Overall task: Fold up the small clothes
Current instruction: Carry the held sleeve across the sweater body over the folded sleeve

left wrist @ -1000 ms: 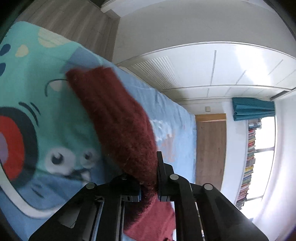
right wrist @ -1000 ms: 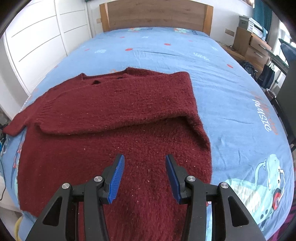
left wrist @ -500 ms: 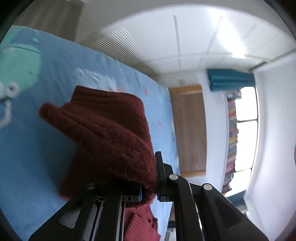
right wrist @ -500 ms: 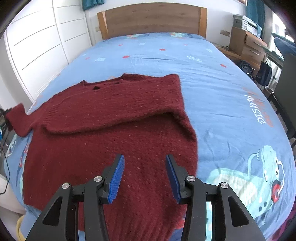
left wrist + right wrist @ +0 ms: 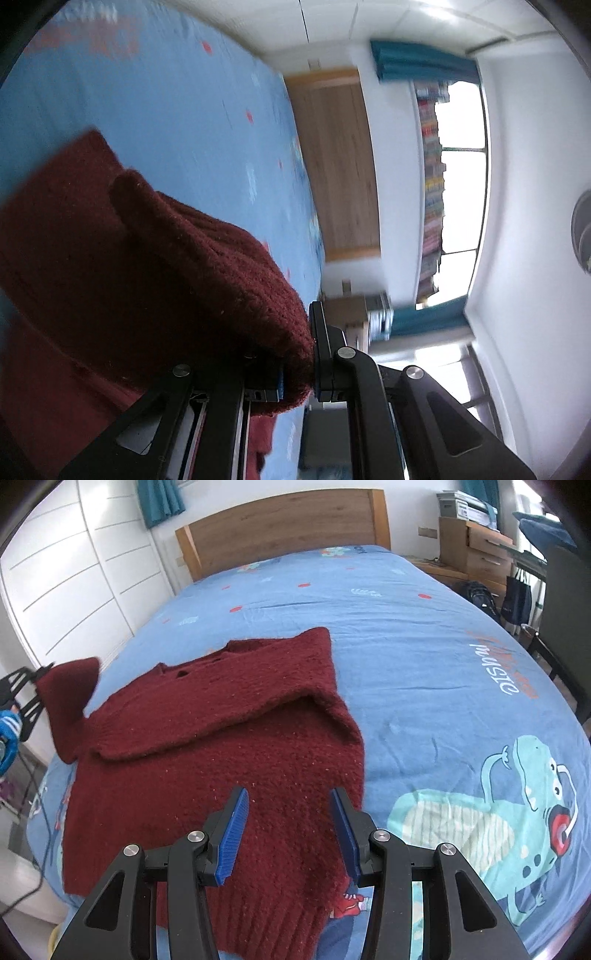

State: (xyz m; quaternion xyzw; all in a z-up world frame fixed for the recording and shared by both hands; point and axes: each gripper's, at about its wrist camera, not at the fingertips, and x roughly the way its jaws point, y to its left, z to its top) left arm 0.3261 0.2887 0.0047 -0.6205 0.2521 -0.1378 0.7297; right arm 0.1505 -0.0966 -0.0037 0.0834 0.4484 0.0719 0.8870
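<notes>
The left gripper [image 5: 299, 365] has lifted the sleeve [image 5: 68, 698] higher off the bed [image 5: 424, 657], jaws clamped on its cuff. The right gripper [image 5: 288, 830] hovers with jaws apart; the sweater [image 5: 221, 746] lies just ahead, beneath it.

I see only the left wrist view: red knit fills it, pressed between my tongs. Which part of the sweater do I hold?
Observer: The left sleeve; the left tongs hold its cuff lifted off the bed, at the sweater's left side.
Operator: Is the other sleeve folded already?
Observer: Yes, the right sleeve lies across the chest.
Operator: Where are the right tongs?
Observer: The right tongs are open above the lower part of the sweater, holding nothing.
</notes>
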